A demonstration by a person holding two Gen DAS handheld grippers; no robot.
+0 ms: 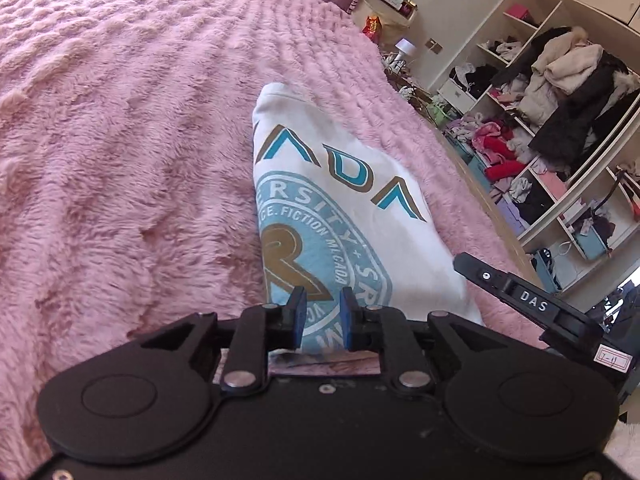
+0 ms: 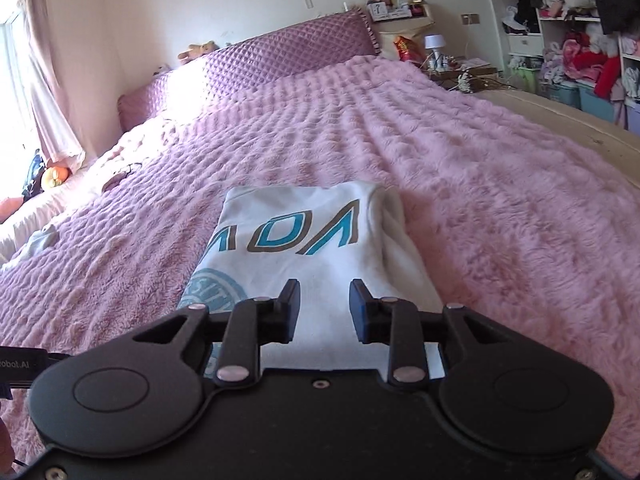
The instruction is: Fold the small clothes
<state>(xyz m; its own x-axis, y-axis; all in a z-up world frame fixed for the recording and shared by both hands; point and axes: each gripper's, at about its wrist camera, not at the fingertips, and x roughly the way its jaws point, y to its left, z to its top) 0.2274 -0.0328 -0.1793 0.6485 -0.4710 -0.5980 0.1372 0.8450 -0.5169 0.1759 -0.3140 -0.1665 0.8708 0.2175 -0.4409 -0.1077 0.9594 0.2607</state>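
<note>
- White printed T-shirt (image 1: 352, 208): lies on the pink plush bedspread (image 1: 120, 160), folded lengthwise into a narrow panel with the teal-and-brown print uppermost; the soft flat bed presumably serves as the folding surface.
- Left gripper (image 1: 322, 316): hovers over the shirt's near end above the round emblem, jaws slightly apart, no cloth between the blue pads (image 1: 347, 320); judged to be free of the fabric.
- Right gripper (image 2: 325, 308): poised over the plain white side of the same near end, jaws likewise parted and empty.
- Both tools face the short near edge side by side, a placement that suits lifting that edge together for a crosswise fold.
- Cluttered wardrobe shelves (image 1: 540, 120): background only, beyond the bed's edge.
</note>
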